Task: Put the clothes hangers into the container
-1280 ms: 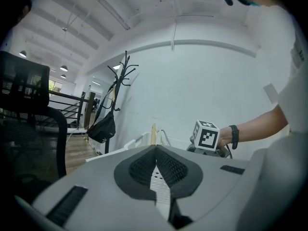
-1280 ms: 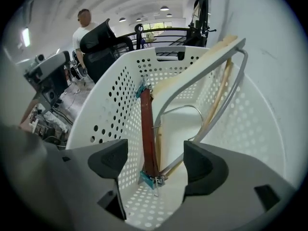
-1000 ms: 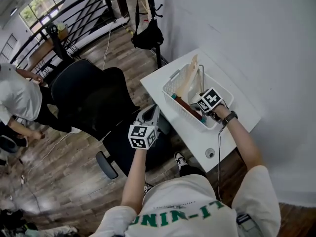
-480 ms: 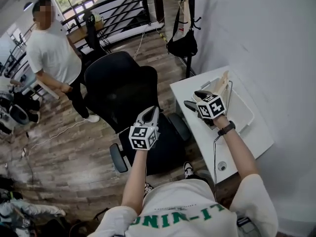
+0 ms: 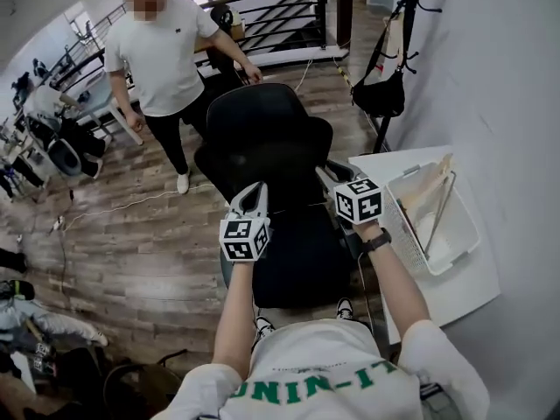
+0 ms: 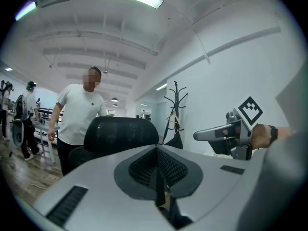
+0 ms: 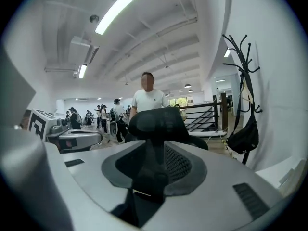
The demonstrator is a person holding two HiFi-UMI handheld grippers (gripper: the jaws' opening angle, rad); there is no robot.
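Well, my left gripper (image 5: 255,191) has its jaws pressed together on nothing. My right gripper (image 5: 325,176) has just been closing its jaws, which now stand a little apart with nothing between them; both grippers hang over the black office chair (image 5: 271,138). Off to my right, the wooden clothes hangers (image 5: 426,191) lean inside the white container (image 5: 401,230), which stands along the edge of the white table (image 5: 455,291) nearest the chair.
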